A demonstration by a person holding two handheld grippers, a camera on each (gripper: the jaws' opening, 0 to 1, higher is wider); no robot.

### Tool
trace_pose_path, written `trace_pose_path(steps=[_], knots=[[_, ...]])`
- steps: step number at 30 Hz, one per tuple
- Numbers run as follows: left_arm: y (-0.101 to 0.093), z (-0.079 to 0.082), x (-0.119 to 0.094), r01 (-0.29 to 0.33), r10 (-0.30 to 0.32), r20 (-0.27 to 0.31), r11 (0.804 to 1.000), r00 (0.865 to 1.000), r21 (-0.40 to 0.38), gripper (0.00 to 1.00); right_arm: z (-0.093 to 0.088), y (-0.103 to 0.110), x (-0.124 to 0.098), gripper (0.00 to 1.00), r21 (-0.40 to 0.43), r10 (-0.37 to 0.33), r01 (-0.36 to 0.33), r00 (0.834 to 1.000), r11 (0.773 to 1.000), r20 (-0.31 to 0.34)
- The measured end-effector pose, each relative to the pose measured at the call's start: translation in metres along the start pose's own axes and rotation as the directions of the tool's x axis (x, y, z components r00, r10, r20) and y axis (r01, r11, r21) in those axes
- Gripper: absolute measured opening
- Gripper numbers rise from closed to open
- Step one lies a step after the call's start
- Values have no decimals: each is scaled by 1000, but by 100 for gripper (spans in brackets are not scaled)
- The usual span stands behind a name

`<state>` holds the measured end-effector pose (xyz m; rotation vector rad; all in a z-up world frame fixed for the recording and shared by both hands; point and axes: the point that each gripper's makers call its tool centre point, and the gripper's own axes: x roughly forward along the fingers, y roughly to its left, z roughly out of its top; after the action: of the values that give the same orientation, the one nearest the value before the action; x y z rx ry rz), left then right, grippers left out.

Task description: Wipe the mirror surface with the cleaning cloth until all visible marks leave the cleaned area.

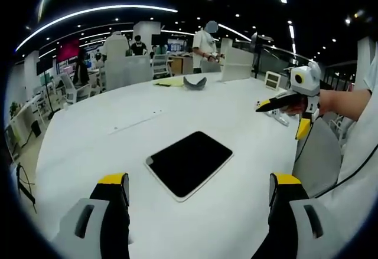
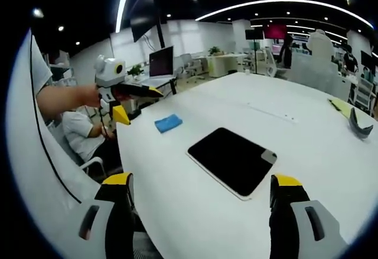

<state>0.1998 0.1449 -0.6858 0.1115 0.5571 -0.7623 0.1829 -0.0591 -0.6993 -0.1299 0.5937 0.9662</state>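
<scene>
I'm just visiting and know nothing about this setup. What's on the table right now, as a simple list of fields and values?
table: white table, large, with a rounded edge
mirror: dark rectangular mirror lying flat on the table, white-rimmed
cloth: blue cleaning cloth on the table near its edge, apart from the mirror, not held
left gripper: left gripper jaws apart, holding nothing, facing the mirror
right gripper: right gripper jaws apart, holding nothing
wiping: not yet begun
background: open office with desks and people

Dark rectangular mirror flat on white table, blue cleaning cloth crumpled near the edge — well apart.
</scene>
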Motion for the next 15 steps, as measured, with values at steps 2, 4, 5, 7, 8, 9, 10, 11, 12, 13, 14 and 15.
trace_pose_path(steps=[2, 4, 5, 7, 8, 9, 10, 11, 12, 13, 14, 15], knots=[[-1, 0, 0, 2, -2, 0, 1000, 1000, 2, 100, 6, 2, 0, 95, 41, 12, -14, 999, 999, 29], [-1, -1, 0, 1, -1, -4, 1000, 1000, 4, 100, 4, 2, 0, 95, 20, 4, -5, 1000, 1000, 18], [0, -1, 0, 0, 0, -2, 1000, 1000, 3, 100, 4, 2, 1, 95, 23, 8, -9, 1000, 1000, 17], [0, -1, 0, -1, 1, -1, 1000, 1000, 3, 100, 5, 3, 2, 95, 26, 11, -11, 1000, 1000, 20], [1, -1, 0, -1, 1, -1, 1000, 1000, 5, 100, 4, 3, 2, 95, 22, 9, -10, 1000, 1000, 16], [1, -1, 0, -4, 4, -3, 1000, 1000, 8, 100, 3, 3, 3, 95, 20, 8, -8, 1000, 1000, 14], [2, -1, 0, -6, 6, -3, 1000, 1000, 10, 100, 3, 2, 3, 95, 27, 7, -7, 1000, 1000, 10], [2, 0, 0, -5, 5, -1, 1000, 1000, 9, 100, 2, 3, 3, 96, 48, 11, -11, 1000, 999, 8], [3, 0, 0, -3, 3, -1, 1000, 1000, 7, 100, 3, 2, 3, 96, 42, 10, -10, 1000, 999, 14], [4, -1, 0, -4, 4, -4, 1000, 1000, 9, 100, 3, 2, 3, 96, 42, 9, -9, 1000, 999, 17], [4, -1, 0, -5, 5, -6, 1000, 1000, 11, 100, 3, 2, 3, 96, 43, 8, -9, 1000, 999, 16], [5, -1, 0, -5, 5, -8, 1000, 1000, 12, 100, 3, 1, 3, 96, 34, 3, -3, 1000, 999, 11]])
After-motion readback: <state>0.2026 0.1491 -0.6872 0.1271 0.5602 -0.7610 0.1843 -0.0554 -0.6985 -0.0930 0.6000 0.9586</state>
